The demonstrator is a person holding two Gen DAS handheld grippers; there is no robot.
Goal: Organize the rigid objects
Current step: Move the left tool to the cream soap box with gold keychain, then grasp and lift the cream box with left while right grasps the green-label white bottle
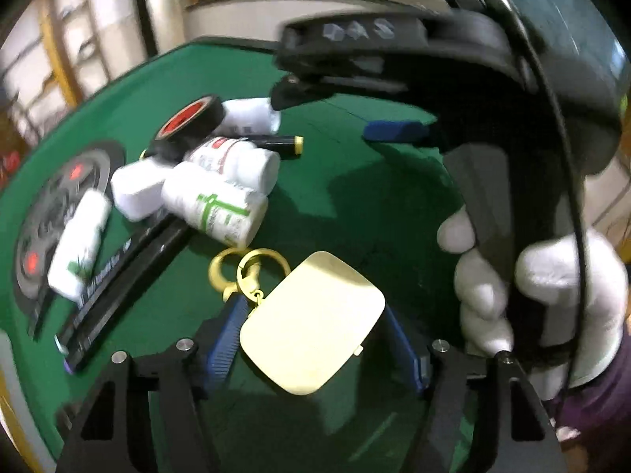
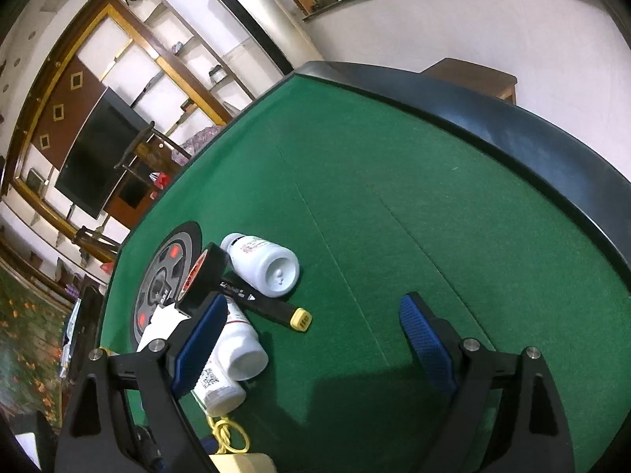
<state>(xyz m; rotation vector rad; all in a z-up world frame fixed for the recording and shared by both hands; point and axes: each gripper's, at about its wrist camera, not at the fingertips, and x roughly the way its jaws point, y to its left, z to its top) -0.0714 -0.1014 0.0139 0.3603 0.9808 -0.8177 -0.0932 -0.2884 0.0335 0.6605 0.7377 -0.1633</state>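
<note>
My left gripper [image 1: 311, 335] is shut on a pale yellow case [image 1: 311, 323] with gold key rings [image 1: 248, 272], held above the green table. A pile lies to its left: several white pill bottles [image 1: 221, 213], a black tape roll with a red core [image 1: 189, 126], a black marker with a yellow cap [image 1: 280, 144] and a long black bar [image 1: 122, 287]. My right gripper [image 2: 315, 339] is open and empty, low over the felt, its left finger [image 2: 201, 343] against the bottles [image 2: 240, 351]. The tape roll [image 2: 205, 276] and the marker [image 2: 268, 307] also show in the right wrist view.
The green felt table [image 2: 414, 197] has a raised black rim [image 2: 512, 134] and a round grey dial [image 1: 51, 213] set in its middle. The right gripper's body and a white-gloved hand [image 1: 552, 295] fill the right of the left wrist view.
</note>
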